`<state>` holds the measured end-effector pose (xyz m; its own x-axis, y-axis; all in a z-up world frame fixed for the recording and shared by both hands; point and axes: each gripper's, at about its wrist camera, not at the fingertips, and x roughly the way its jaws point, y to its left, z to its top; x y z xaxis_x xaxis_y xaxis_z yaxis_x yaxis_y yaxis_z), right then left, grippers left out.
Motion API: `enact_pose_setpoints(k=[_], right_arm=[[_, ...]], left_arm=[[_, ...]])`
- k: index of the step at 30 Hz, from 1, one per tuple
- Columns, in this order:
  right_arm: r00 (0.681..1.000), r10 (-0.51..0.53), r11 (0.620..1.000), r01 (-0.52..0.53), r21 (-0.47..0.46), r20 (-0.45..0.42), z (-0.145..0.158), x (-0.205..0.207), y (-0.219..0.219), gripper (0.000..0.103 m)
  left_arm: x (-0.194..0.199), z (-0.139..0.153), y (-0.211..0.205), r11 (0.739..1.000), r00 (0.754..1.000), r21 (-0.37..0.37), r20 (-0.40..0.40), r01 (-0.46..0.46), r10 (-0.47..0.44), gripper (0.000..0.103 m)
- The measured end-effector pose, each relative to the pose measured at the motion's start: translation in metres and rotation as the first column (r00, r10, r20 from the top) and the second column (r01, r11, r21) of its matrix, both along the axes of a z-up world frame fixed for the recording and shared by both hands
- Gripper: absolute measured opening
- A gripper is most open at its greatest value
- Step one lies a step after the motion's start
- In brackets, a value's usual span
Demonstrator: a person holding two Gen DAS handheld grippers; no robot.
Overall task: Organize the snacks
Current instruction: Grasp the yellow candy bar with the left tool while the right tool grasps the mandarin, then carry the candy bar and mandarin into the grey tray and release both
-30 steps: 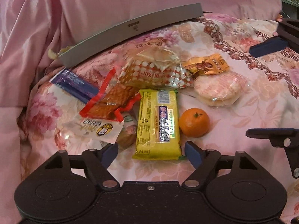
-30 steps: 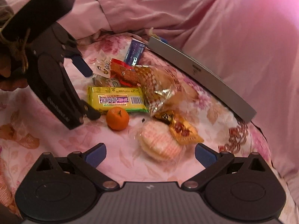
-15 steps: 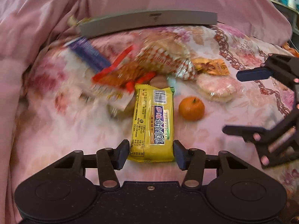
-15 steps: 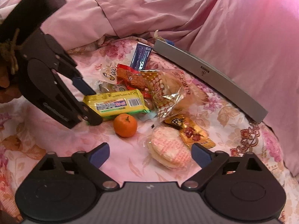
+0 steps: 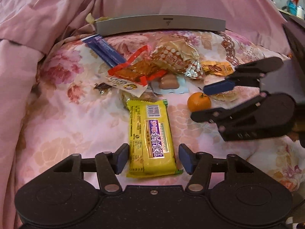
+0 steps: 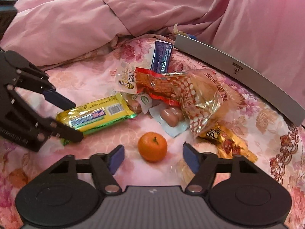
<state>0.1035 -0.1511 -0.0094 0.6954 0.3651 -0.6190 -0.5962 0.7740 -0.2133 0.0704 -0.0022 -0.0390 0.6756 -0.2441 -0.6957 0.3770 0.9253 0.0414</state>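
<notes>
A yellow snack bar (image 5: 151, 139) lies on the floral bedsheet, its near end between the fingers of my left gripper (image 5: 154, 157). The jaws sit close on either side of it, the left pad touching and a small gap at the right. It also shows in the right wrist view (image 6: 95, 115), with the left gripper (image 6: 66, 118) around its end. A small orange (image 6: 152, 146) lies between the open fingers of my right gripper (image 6: 153, 157), untouched. The orange (image 5: 199, 101) shows in the left wrist view beside the right gripper (image 5: 207, 101).
A pile of snack packets lies behind: a dotted clear bag (image 6: 198, 99), a red packet (image 6: 156, 85), a blue packet (image 6: 161, 57), a gold packet (image 6: 226, 139) and sausages (image 6: 170, 114). A grey curved box (image 6: 244, 76) lies at the back. Pink quilt (image 6: 76, 19) surrounds everything.
My left gripper has narrowed around the yellow bar and dragged it out of the pile. My right gripper has moved left and now frames the orange instead of the round crackers.
</notes>
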Motion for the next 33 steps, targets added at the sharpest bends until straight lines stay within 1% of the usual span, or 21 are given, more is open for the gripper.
enact_pose_setpoints(k=[3,9,10,11,12,15,20,25,27,28,33], right_arm=[[0.999,-0.022,1.000,0.022,0.012,-0.031,-0.001,0.010,-0.001,0.051],[0.998,-0.034,0.998,0.037,0.046,-0.054,-0.003,0.013,-0.005,0.046],[0.998,-0.037,0.998,0.040,0.053,-0.057,-0.002,0.013,-0.005,0.045],[0.997,-0.040,0.997,0.044,0.059,-0.060,-0.002,0.013,-0.005,0.042],[0.997,-0.043,0.997,0.047,0.068,-0.067,-0.002,0.014,-0.005,0.039],[0.996,-0.061,0.994,0.066,0.083,-0.069,-0.002,0.012,-0.004,0.039],[0.993,-0.096,0.988,0.103,0.112,-0.070,-0.001,0.002,-0.003,0.039],[0.981,-0.164,0.968,0.180,0.174,-0.101,0.001,-0.017,-0.011,0.039],[0.978,-0.180,0.963,0.198,0.184,-0.109,0.002,-0.026,-0.014,0.039],[0.977,-0.183,0.962,0.202,0.186,-0.111,0.002,-0.029,-0.015,0.039],[0.973,-0.194,0.958,0.215,0.189,-0.124,0.002,-0.044,-0.017,0.039]], left_arm=[[0.005,-0.002,-0.004,1.000,1.000,0.016,0.022,0.020,-0.020,0.061],[0.015,-0.005,-0.008,0.999,0.999,0.037,0.032,0.035,-0.036,0.060],[0.015,-0.005,-0.008,0.999,0.999,0.036,0.032,0.035,-0.036,0.058],[0.015,-0.005,-0.009,0.999,0.999,0.035,0.030,0.032,-0.033,0.054],[0.016,-0.005,-0.008,0.999,0.999,0.032,0.029,0.031,-0.032,0.053],[0.016,-0.004,-0.005,1.000,1.000,0.003,0.015,0.016,-0.016,0.052],[0.014,-0.002,0.003,0.997,0.999,-0.076,-0.029,-0.032,0.030,0.051],[0.008,0.001,0.010,0.981,0.994,-0.182,-0.093,-0.071,0.055,0.050],[0.006,0.001,0.011,0.972,0.991,-0.218,-0.120,-0.083,0.058,0.050],[0.004,0.001,0.010,0.971,0.990,-0.225,-0.127,-0.083,0.056,0.050],[-0.002,0.002,0.005,0.978,0.993,-0.196,-0.108,-0.068,0.047,0.050]])
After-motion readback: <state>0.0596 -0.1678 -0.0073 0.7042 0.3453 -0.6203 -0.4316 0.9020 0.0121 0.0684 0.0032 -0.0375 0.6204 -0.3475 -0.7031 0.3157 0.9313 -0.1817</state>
